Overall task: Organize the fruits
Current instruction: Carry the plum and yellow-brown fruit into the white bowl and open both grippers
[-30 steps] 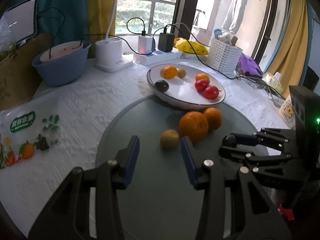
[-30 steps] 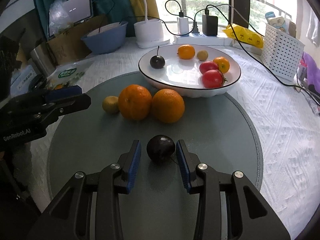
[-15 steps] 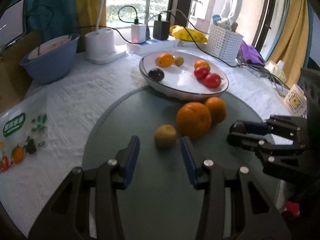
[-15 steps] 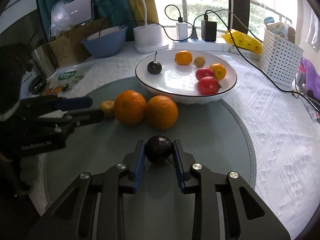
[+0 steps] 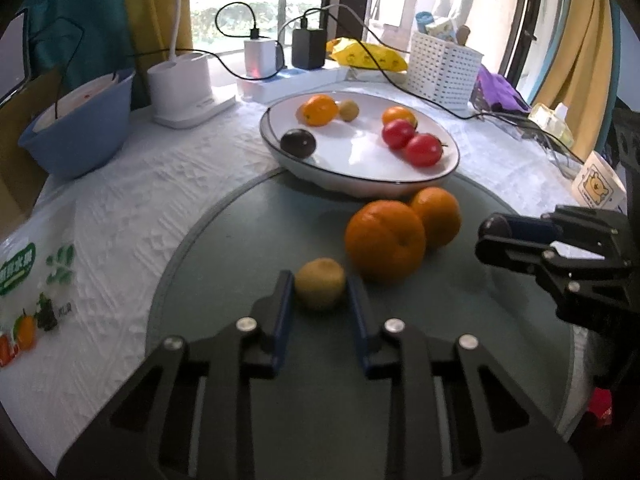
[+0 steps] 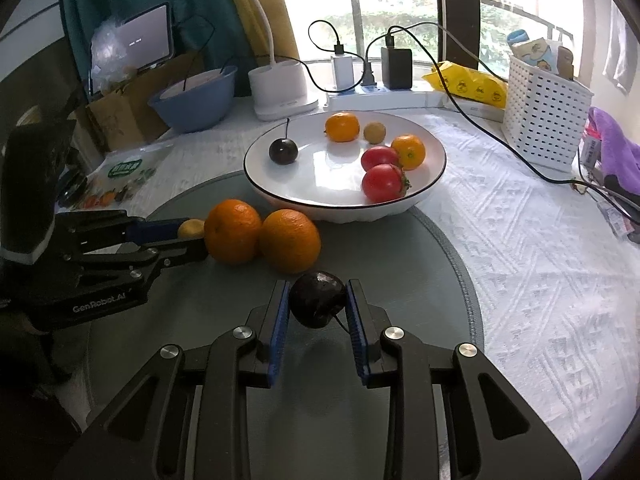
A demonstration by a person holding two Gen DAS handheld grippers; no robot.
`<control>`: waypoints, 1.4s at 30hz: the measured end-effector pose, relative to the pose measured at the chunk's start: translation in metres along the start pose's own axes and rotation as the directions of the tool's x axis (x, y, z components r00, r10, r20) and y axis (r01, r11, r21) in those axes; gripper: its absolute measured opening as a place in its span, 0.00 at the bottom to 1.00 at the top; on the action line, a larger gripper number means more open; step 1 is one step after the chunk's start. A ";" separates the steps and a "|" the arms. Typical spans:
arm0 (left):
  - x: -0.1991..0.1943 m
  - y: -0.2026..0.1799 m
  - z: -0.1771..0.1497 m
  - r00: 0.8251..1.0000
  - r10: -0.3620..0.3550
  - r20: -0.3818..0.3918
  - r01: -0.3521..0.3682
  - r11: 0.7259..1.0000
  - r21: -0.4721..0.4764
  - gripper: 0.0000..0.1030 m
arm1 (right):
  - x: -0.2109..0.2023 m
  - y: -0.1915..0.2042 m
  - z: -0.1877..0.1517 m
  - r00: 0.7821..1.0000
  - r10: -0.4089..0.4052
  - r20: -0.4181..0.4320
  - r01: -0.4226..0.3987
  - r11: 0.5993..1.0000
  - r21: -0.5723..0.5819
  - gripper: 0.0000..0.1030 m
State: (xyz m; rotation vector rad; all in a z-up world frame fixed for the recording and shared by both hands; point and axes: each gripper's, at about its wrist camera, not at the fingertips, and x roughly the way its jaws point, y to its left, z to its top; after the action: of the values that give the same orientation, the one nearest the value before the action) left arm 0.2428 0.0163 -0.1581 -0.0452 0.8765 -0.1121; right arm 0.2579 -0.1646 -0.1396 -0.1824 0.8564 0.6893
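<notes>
Both grippers were clamped on fruit: the left gripper (image 5: 320,292) had just closed its jaws on the small yellow-brown fruit (image 5: 320,283), the right gripper (image 6: 318,306) pinched the dark plum (image 6: 317,299). Each fruit sat on the grey mat (image 6: 420,280), near two oranges (image 6: 264,234), in front of the white plate (image 6: 434,172). Light, round and smooth, they looked easy to bruise or squirt loose; holding across the widest middle seemed safest.

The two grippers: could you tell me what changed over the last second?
The left gripper moved forward and has just closed on the small yellow-brown fruit. The right gripper closed on the dark plum. The two oranges and the plate stayed put.
</notes>
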 end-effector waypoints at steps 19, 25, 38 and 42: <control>-0.029 -0.001 0.027 0.995 -0.030 0.093 0.030 1.000 0.005 0.27 | -0.010 -0.001 0.021 0.998 -0.001 0.060 0.002 1.000 -0.005 0.29; -0.027 -0.004 0.037 0.993 -0.048 0.104 0.046 0.999 0.022 0.27 | -0.008 -0.002 0.028 0.998 0.000 0.068 0.001 1.000 -0.005 0.29; -0.009 -0.003 0.057 0.992 -0.064 0.105 0.062 0.998 0.028 0.27 | 0.008 -0.013 0.046 0.998 0.008 0.067 -0.008 1.000 0.005 0.29; -0.001 -0.003 0.063 0.993 -0.069 0.098 0.067 0.997 0.032 0.27 | 0.015 -0.015 0.050 0.998 0.012 0.060 -0.012 1.000 0.005 0.29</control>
State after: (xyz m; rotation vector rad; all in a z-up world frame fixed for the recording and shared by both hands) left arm 0.2900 0.0129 -0.1170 -0.0530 0.7738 -0.1849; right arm 0.3056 -0.1483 -0.1200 -0.1511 0.8026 0.7004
